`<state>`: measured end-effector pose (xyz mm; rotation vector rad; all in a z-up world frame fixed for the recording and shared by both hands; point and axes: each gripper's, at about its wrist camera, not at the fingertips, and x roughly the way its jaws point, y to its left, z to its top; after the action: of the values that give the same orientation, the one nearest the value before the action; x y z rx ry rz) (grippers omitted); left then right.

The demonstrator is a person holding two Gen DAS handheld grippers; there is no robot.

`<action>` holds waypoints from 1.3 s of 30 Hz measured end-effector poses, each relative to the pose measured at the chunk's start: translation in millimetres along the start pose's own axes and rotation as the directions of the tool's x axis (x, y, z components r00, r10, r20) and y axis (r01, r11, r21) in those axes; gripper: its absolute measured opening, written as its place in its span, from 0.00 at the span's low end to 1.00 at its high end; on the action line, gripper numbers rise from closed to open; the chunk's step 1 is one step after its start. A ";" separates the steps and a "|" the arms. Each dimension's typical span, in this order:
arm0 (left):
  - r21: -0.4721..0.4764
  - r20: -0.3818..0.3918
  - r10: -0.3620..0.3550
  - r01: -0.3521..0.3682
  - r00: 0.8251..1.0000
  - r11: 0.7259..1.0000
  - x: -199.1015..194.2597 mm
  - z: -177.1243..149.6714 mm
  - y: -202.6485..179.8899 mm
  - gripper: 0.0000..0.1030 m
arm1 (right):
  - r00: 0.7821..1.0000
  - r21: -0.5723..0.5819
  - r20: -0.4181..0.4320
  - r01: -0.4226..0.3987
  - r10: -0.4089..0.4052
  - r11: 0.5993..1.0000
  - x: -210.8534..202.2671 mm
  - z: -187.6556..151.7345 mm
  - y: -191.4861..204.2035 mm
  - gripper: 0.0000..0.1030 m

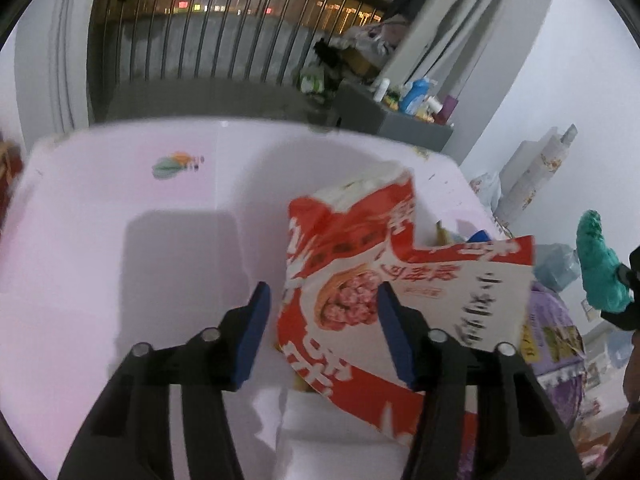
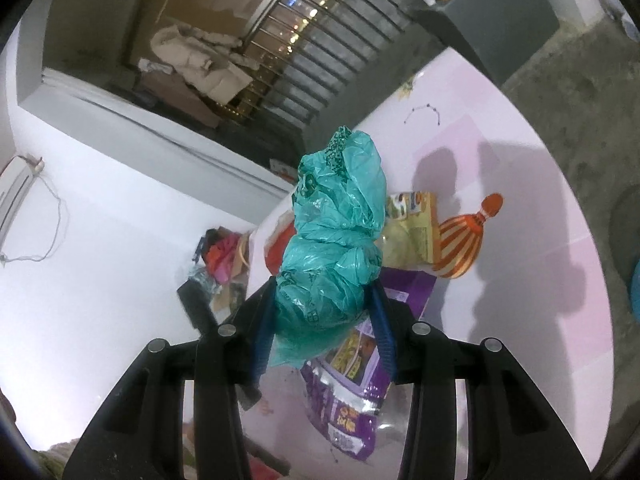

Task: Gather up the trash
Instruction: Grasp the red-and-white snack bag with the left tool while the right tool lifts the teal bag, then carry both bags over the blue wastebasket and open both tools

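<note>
My right gripper (image 2: 326,330) is clamped on a crumpled teal plastic bag (image 2: 334,240), both blue pads pressed into its sides, the bag bulging up above the table. My left gripper (image 1: 320,334) has its jaws apart around a red-and-white food wrapper (image 1: 352,280) – the right pad is at the wrapper's face, the left pad stands clear of it, so I am not gripping it.

Under the teal bag lie a purple snack packet (image 2: 344,404), a yellowish packet (image 2: 412,232) and an orange-striped bottle-shaped thing (image 2: 464,248), close together. From the left view the wrapper hides most of that heap.

All of it sits on a pale pink table (image 1: 120,208) with small printed motifs. Beyond it – a metal railing (image 1: 224,52) with night lights behind, white walls, and a grey cabinet (image 1: 384,120) crowded with bottles.
</note>
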<state>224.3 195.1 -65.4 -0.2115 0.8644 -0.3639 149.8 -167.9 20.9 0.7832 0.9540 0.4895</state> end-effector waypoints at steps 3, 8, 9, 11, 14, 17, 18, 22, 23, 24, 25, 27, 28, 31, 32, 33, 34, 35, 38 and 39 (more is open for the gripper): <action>-0.006 -0.018 -0.015 0.015 1.000 1.000 9.5 0.7 3.4 0.29 | 1.000 0.011 -0.008 0.004 -0.004 1.000 6.2 1.2 -0.1 0.39; -0.021 -0.009 -0.042 0.042 0.999 0.999 9.1 1.7 11.2 0.11 | 1.000 0.023 -0.004 0.005 -0.005 1.000 3.3 3.8 0.4 0.39; -0.020 -0.003 -0.043 0.043 0.999 0.999 6.8 1.7 11.7 0.11 | 1.000 0.025 -0.001 0.004 -0.004 1.000 1.1 2.9 0.8 0.39; -0.012 0.017 -0.038 0.038 0.999 0.999 0.7 2.6 8.7 0.10 | 1.000 0.028 0.005 0.002 -0.002 1.000 -0.4 2.8 1.3 0.39; -0.016 0.055 -0.035 0.036 0.998 0.999 -14.3 6.4 4.2 0.08 | 1.000 0.031 0.021 -0.005 0.004 1.000 -8.0 1.6 0.4 0.39; -0.021 0.120 -0.036 0.039 0.992 0.999 -37.6 17.1 -1.3 0.08 | 0.999 0.031 0.044 -0.017 0.015 0.999 -18.4 -0.2 -2.8 0.39; -0.021 0.147 -0.036 0.040 0.988 0.999 -48.8 21.7 -4.9 0.08 | 0.998 0.032 0.055 -0.022 0.020 0.999 -23.3 -1.0 -4.1 0.39; -0.006 0.234 -0.045 0.048 0.971 0.999 -89.2 39.3 -21.5 0.07 | 0.994 0.039 0.105 -0.043 0.039 0.998 -43.4 -3.1 -11.0 0.39; 0.006 0.256 -0.055 0.056 0.965 0.998 -100.3 44.2 -30.3 0.07 | 0.992 0.042 0.119 -0.048 0.042 0.998 -49.2 -3.5 -13.5 0.39; 0.020 0.273 -0.067 0.064 0.960 0.998 -108.6 48.4 -39.3 0.07 | 0.989 0.046 0.139 -0.052 0.045 0.998 -58.4 -4.9 -17.5 0.39; 0.045 0.291 -0.079 0.069 0.953 0.997 -117.8 52.3 -51.8 0.07 | 0.987 0.050 0.154 -0.052 0.044 0.997 -64.6 -6.8 -21.1 0.39; 0.118 0.318 -0.108 0.073 0.942 0.990 -132.2 59.2 -85.0 0.07 | 0.980 0.064 0.197 -0.053 0.040 0.997 -84.0 -11.1 -31.2 0.39; 0.143 0.318 -0.122 0.080 0.940 0.986 -135.8 60.8 -96.2 0.07 | 0.976 0.072 0.215 -0.050 0.034 0.996 -90.8 -13.3 -36.1 0.39; 0.249 0.287 -0.184 0.113 0.940 0.962 -136.0 66.6 -151.8 0.07 | 0.958 0.110 0.287 -0.017 -0.015 0.994 -121.4 -24.6 -58.4 0.39; 0.285 0.268 -0.204 0.125 0.941 0.950 -132.6 67.9 -173.6 0.07 | 0.950 0.125 0.310 -0.002 -0.037 0.992 -132.3 -29.3 -66.5 0.39; 0.319 0.240 -0.223 0.140 0.945 0.937 -126.3 68.9 -197.9 0.07 | 0.938 0.150 0.340 0.016 -0.066 0.989 -147.4 -36.5 -78.8 0.39; 0.337 0.213 -0.235 0.154 0.948 0.929 -119.9 70.2 -214.2 0.07 | 0.928 0.175 0.361 0.028 -0.090 0.984 -157.7 -42.1 -89.1 0.39; 0.358 0.164 -0.253 0.182 0.953 0.916 -108.7 70.9 -238.4 0.07 | 0.918 0.203 0.380 0.041 -0.117 0.978 -167.8 -47.6 -98.6 0.39; 0.456 0.029 -0.269 0.227 0.963 0.860 -71.0 65.7 -309.9 0.07 | 0.867 0.314 0.447 0.081 -0.222 0.946 -205.0 -69.3 -137.9 0.39; 0.500 0.001 -0.253 0.219 0.967 0.838 -58.8 62.2 -331.6 0.07 | 0.844 0.357 0.467 0.094 -0.265 0.929 -218.0 -77.9 -152.9 0.39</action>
<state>162.6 -83.9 123.3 0.1525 0.6511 -0.7955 -21.9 -383.9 -8.2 1.0409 0.6020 -0.0580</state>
